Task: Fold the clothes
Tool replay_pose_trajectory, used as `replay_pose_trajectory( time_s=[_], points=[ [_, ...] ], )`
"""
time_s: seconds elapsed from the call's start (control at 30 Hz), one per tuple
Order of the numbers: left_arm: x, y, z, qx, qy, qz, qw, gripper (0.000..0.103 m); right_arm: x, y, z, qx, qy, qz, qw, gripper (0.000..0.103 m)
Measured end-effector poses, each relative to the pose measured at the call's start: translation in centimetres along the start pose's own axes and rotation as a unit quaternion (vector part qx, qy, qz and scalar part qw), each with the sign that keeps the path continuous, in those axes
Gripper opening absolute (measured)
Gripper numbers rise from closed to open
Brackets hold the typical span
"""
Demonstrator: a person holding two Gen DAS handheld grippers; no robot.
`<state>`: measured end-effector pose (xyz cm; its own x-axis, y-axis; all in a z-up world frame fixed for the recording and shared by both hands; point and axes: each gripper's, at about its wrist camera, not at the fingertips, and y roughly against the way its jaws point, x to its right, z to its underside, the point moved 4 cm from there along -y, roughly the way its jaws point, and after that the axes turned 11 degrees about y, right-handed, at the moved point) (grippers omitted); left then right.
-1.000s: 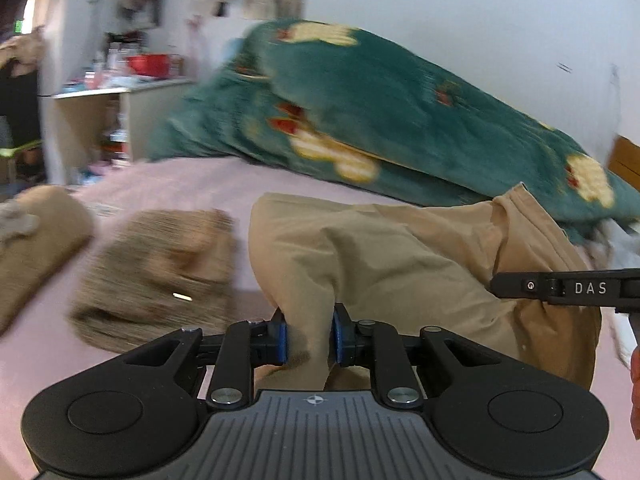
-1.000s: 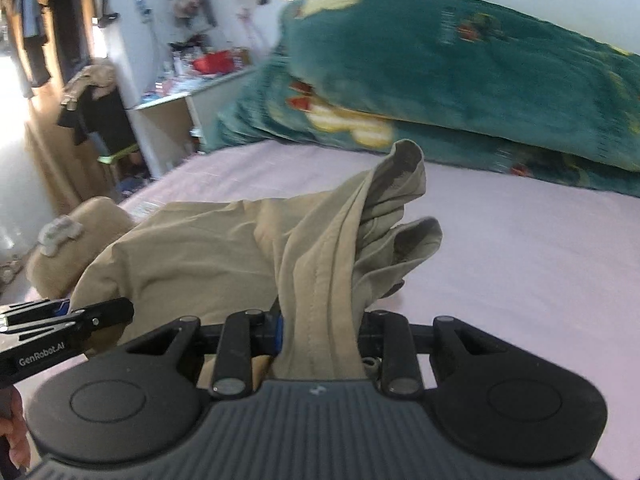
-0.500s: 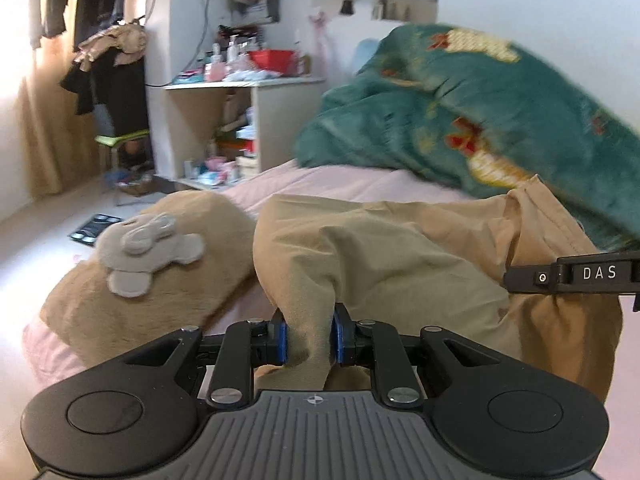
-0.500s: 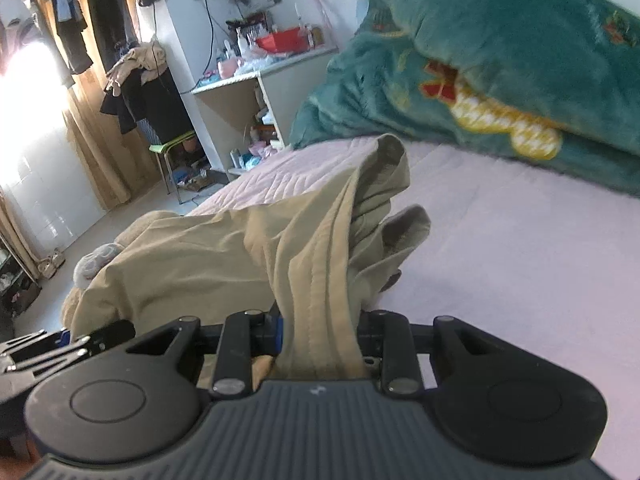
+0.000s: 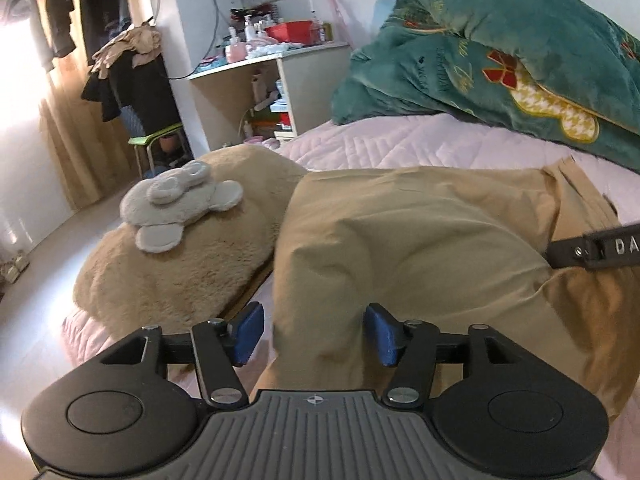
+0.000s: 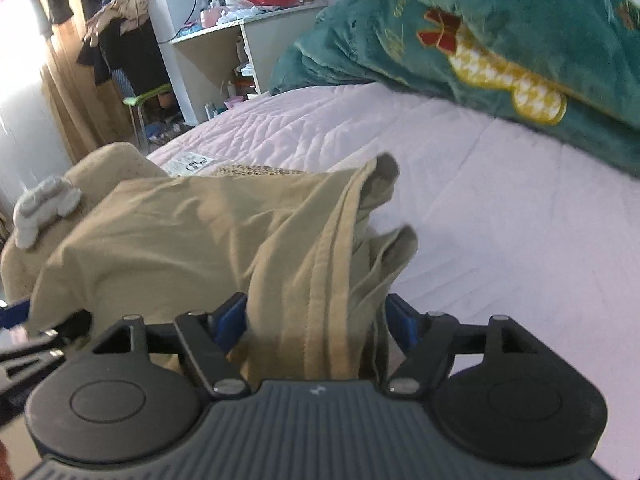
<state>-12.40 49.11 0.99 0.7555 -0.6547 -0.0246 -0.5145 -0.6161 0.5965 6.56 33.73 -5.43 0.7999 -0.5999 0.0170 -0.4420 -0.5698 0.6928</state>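
Both grippers have spread since half a second ago, when each pinched the cloth. Ahead-left of the left gripper [image 5: 316,334] lies a furry tan plush cushion [image 5: 180,264] with a grey bow, at the edge of the pink bed [image 5: 400,144]. That gripper's blue pads [image 5: 249,332] stand apart, the khaki trousers [image 5: 420,240] bulging between them. The right gripper [image 6: 316,320] is likewise parted; bunched trouser fabric [image 6: 312,280] fills the gap, possibly brushing a pad, though blur hides contact. Far right ahead, a teal blanket [image 6: 500,28] is heaped.
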Motion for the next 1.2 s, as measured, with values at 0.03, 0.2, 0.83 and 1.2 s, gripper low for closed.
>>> replay_pose_trajectory(
  time_s=[0.03,0.2,0.83,1.2],
  points=[
    [0.1,0.5,0.3,0.003,0.002,0.002,1.0,0.06,0.1,0.3,0.1,0.0,0.001,0.003,1.0,0.077],
    [0.9,3.2,1.2,0.017,0.003,0.01,0.9998,0.061,1.1,2.2,0.7,0.004,-0.002,0.013,1.0,0.084],
    [5.3,7.5,3.6,0.019,0.011,0.056,0.9982,0.062,3.3,8.2,3.9,0.037,-0.02,0.044,0.998,0.089],
    [5.5,8.0,4.0,0.022,0.019,0.062,0.9976,0.069,3.8,9.2,5.3,0.037,-0.041,0.05,0.997,0.092]
  ],
)
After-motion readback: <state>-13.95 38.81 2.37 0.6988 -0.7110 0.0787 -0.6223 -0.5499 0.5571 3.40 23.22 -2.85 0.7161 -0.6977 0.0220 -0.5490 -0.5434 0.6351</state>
